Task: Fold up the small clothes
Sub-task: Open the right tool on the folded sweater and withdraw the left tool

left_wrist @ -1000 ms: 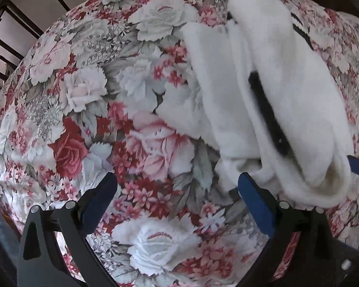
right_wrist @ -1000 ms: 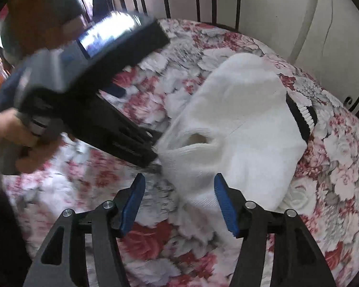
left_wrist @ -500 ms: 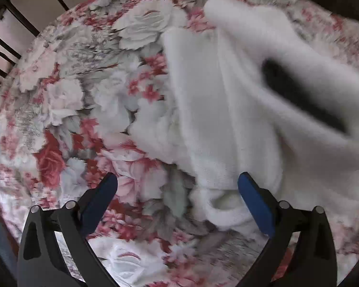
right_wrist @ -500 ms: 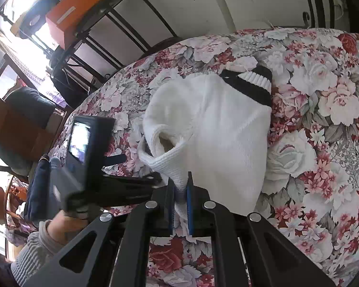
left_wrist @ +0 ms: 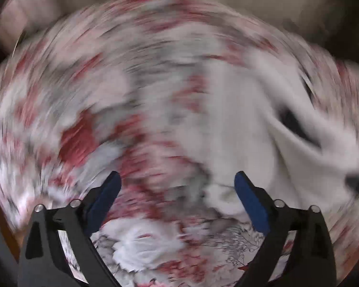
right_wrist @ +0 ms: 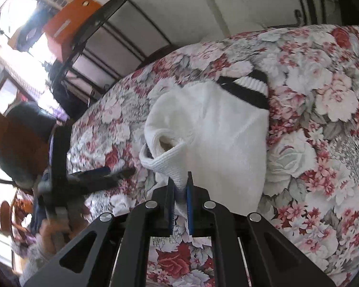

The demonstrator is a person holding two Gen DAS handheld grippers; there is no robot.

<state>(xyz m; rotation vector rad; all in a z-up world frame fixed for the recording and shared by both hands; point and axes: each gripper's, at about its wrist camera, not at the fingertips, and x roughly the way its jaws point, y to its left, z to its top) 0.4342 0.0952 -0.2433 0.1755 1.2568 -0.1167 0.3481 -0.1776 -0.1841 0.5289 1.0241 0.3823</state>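
White knit garment [right_wrist: 227, 129] lies on the floral cloth [right_wrist: 323, 119]; right gripper [right_wrist: 180, 191] pinches its near ribbed edge, left gripper [left_wrist: 177, 181] wide, closing on nothing.

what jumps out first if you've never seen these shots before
The white knit garment with a black-striped cuff lies mid-frame on the loud red-and-white floral cloth. The right gripper at the bottom centre of its view is shut on a ribbed edge of it. The left gripper stands wide, jaws closing on nothing, over a motion-blurred view of the same cloth.
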